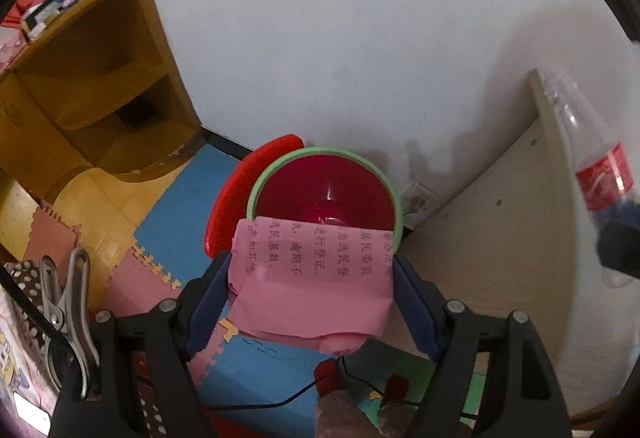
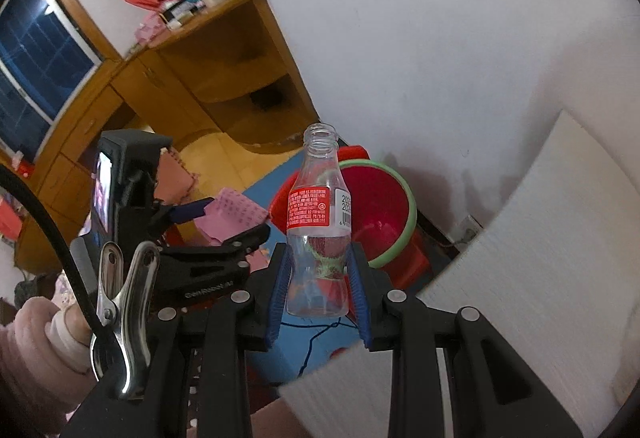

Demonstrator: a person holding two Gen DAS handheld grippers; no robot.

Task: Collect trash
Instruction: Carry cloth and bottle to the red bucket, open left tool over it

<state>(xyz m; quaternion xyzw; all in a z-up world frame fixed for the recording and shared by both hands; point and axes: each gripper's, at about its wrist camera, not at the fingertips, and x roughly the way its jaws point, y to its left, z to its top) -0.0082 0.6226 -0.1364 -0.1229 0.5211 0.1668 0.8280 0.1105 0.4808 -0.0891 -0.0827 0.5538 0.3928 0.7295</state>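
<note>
Pointing steeply down, our left gripper [image 1: 312,286] holds a folded pink paper [image 1: 310,280] with printed characters; its jaws stand wide and the blue pads press the paper's two sides, above the near rim of the red bin [image 1: 326,194] with green rim. Our right gripper [image 2: 320,278], also tilted down, clamps narrowly an empty clear cola bottle [image 2: 318,226], upright, probably just before the bin.
</note>
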